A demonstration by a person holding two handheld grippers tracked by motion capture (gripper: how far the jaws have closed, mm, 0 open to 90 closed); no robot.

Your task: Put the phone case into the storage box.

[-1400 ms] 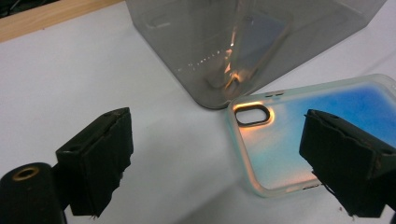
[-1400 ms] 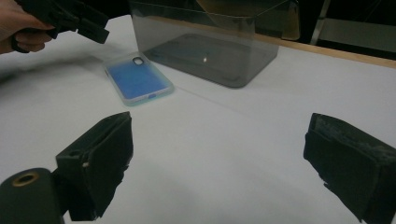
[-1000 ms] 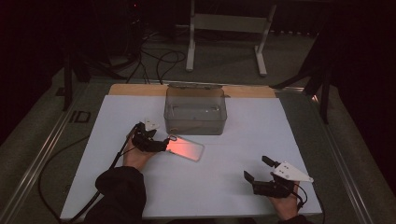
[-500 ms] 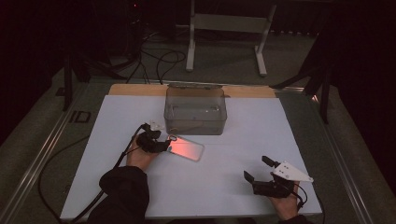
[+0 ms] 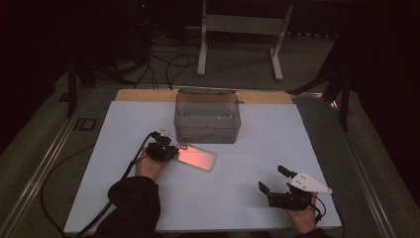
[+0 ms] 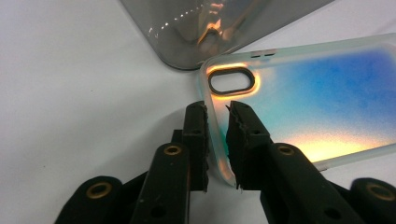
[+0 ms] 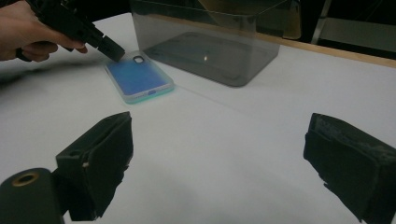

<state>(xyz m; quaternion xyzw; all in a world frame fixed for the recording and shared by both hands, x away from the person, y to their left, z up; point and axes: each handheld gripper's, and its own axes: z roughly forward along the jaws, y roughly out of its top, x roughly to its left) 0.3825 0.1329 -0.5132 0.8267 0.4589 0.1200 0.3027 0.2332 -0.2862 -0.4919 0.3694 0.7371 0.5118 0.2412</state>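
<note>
One phone case lies flat on the white table, just in front of the one clear plastic box; we count two grippers. Our left gripper pinches the case's thin rim beside the camera cutout; our right gripper hangs spread wide, well apart, holding nothing. We judge the case light, bendy and slick, so the rim is the place to hold it.

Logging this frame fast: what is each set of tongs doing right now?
Left tongs: shut on the phone case edge.
Right tongs: open, holding nothing.
</note>
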